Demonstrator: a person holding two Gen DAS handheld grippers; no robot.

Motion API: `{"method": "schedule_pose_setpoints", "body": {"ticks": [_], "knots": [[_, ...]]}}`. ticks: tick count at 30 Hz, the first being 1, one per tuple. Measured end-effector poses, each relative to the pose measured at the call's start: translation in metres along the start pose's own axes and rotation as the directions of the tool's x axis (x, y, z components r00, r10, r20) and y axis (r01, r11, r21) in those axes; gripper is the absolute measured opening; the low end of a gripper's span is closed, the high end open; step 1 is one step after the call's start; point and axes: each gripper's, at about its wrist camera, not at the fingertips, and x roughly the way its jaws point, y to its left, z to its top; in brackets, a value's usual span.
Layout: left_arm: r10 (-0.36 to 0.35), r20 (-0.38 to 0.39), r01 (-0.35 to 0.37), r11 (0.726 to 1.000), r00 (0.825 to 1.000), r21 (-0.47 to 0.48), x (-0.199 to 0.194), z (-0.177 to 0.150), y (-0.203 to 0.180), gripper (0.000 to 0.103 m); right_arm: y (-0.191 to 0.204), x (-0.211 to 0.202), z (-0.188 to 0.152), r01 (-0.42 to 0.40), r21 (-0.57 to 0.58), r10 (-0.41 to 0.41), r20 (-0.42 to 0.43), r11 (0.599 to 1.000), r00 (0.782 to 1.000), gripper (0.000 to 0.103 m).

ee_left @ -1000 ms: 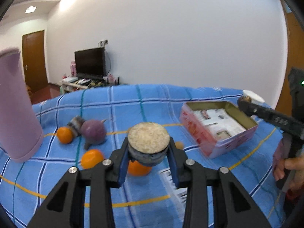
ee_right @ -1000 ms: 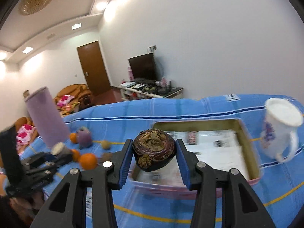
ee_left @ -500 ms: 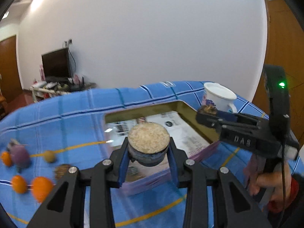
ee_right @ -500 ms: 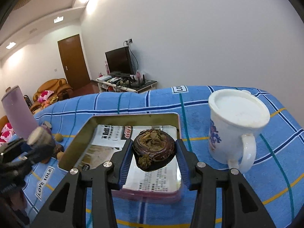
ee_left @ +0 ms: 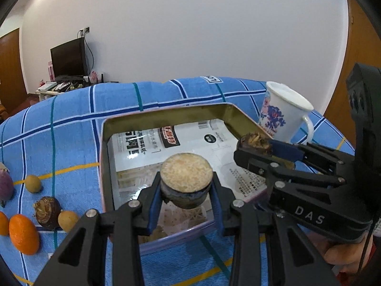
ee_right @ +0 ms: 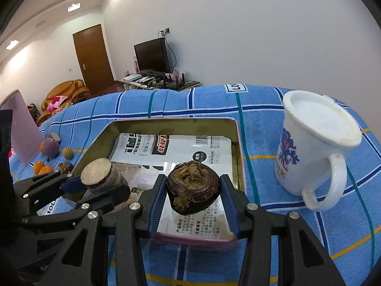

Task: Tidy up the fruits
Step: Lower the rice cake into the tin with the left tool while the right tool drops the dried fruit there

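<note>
both claws (ee_left: 185, 197) now over tin (ee_left: 104, 157)

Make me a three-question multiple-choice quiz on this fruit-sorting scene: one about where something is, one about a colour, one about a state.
1. Where does the white mug stand?
A. Inside the tin tray
B. On the blue cloth to the right of the tin tray
C. Beside the oranges

2. What colour is the cloth?
A. Blue with stripes
B. Plain red
C. Green

3. What is the right claw doing?
A. Hanging open
B. Gripping the mug handle
C. Gripping a dark brown fruit

Answers:
1 B, the mug sits on cloth outside the tin tray rim.
2 A, a striped blue check.
3 C, the dark brown fruit sits clamped between its pads.
</note>
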Motion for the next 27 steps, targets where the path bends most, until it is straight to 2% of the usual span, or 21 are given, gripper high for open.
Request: {"method": "schedule_pose_setpoints", "body": {"ticks": [6, 11, 12, 14, 16, 19, 22, 27], "knots": [[0.014, -0.002, -0.014, 1.000, 1.000, -0.007, 0.001, 0.000, 0.001, 0.038, -0.001, 0.002, 0.000, -0.020, 0.016, 0.020, 0.003, 1.000, 1.000, 0.048], [0.022, -0.002, -0.022, 1.000, 1.000, -0.022, 0.000, 0.001, 0.004, 0.040, -0.007, -0.003, 0.000, -0.046, 0.059, 0.045, 0.019, 0.997, 0.999, 0.055], [0.026, 0.005, -0.026, 0.999, 1.000, -0.020, -0.002, 0.000, 0.003, 0.044, -0.008, -0.004, 0.001, -0.063, 0.072, 0.061, 0.028, 0.995, 0.998, 0.058], [0.035, 0.038, -0.035, 0.999, 0.999, -0.012, -0.008, 0.000, 0.001, 0.056, -0.010, -0.010, 0.002, -0.077, 0.093, 0.072, 0.058, 0.993, 0.996, 0.069], [0.065, 0.085, -0.065, 0.998, 0.994, -0.001, -0.017, 0.000, -0.003, 0.079, -0.013, -0.019, 0.002, -0.087, 0.106, 0.075, 0.111, 0.991, 0.991, 0.072], [0.086, 0.157, -0.086, 0.996, 0.984, -0.007, -0.032, 0.000, -0.005, 0.095, -0.015, -0.029, 0.004, -0.091, 0.118, 0.071, 0.170, 0.989, 0.983, 0.072], [0.112, 0.214, -0.107, 0.994, 0.970, -0.035, -0.045, 0.002, -0.001, 0.101, -0.020, -0.031, 0.004, -0.085, 0.137, 0.057, 0.195, 0.987, 0.979, 0.072], [0.194, 0.244, -0.185, 0.981, 0.950, -0.058, -0.057, -0.001, 0.012, 0.103, -0.029, -0.031, 0.002, -0.083, 0.175, 0.045, 0.211, 0.981, 0.977, 0.072]]}}
